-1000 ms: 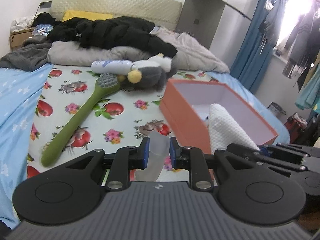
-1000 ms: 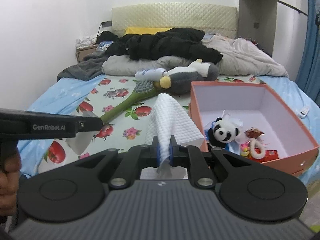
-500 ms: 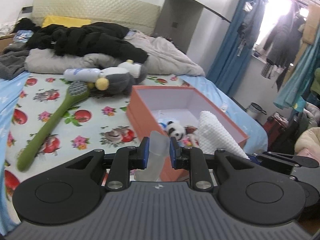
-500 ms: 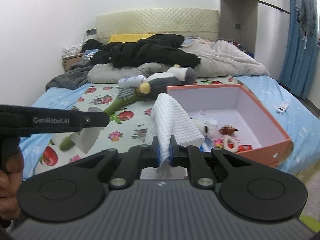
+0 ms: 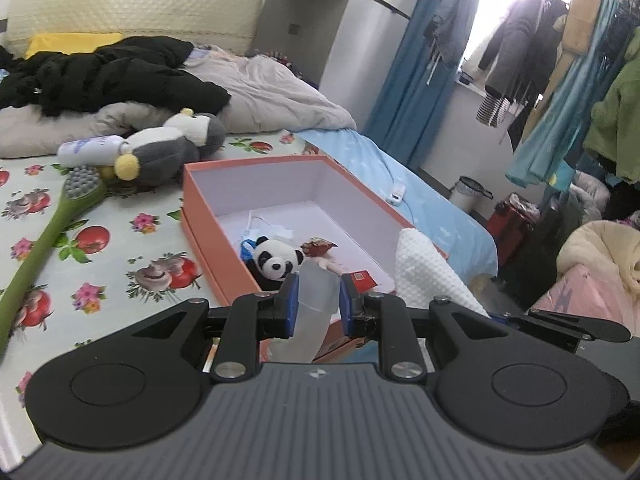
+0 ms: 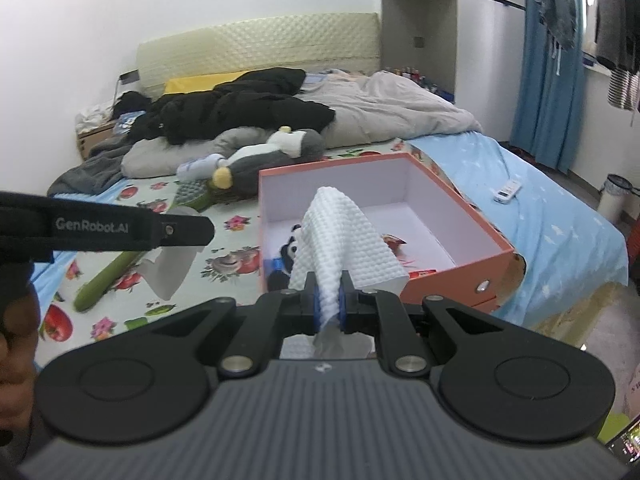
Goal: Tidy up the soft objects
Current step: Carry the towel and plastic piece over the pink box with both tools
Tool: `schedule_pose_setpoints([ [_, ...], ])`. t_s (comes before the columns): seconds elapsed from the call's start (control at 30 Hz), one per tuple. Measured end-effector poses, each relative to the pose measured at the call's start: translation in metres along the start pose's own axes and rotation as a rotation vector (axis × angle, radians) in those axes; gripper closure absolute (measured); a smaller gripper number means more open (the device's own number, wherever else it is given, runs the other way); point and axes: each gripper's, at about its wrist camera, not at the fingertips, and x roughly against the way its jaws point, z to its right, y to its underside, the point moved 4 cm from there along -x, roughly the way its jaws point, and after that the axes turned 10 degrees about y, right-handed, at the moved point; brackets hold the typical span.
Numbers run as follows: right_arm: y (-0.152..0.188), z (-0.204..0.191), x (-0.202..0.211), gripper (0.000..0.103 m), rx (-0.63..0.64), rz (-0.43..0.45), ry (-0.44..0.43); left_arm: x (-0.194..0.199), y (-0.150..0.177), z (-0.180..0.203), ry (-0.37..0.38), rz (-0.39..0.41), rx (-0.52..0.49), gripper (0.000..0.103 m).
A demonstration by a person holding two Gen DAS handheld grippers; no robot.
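Left wrist view first: left gripper (image 5: pixel 315 306) has its blue pads clamped on a translucent soft piece (image 5: pixel 316 300), so I've got a load there, jaws only partly apart around it. Orange box (image 5: pixel 208 232) sits just ahead on the fruit-print sheet (image 5: pixel 120 248), open, with a panda plush (image 5: pixel 276 260) and small red bits at its near end. White waffle cloth (image 5: pixel 424 276) shows at right, near the box's right rim. Grey plush (image 5: pixel 168 152), white bottle (image 5: pixel 90 148) and green long-handled brush (image 5: pixel 52 232) lie far left of the box, well apart from me. My call for the drop: I carry each piece over the bare far half of the box floor, clear of the panda, lower below the rim before letting go, one hand at a time so the cloth doesn't drape over the wall. Right wrist view: right gripper (image 6: pixel 329 306) is pinched nearly closed on the waffle cloth (image 6: pixel 340 240), which stands up in front of the lens and hides part of the box (image 6: pixel 496 256). Left gripper (image 6: pixel 188 232) crosses at left with the translucent piece (image 6: pixel 172 268) hanging under it, over the sheet, not yet over the box. Readable text: "GenRobot.AI" on the left gripper's side. Bottle print and red packet text are too small to read.
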Motion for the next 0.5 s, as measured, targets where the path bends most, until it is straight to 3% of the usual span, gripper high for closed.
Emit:
schedule_pose_setpoints([
  [0.5, -0.026, 0.019, -0.082, 0.090, -0.059, -0.025, 0.007, -0.109, -0.050, -0.046, -0.010, -0.091, 0.025, 0.078],
])
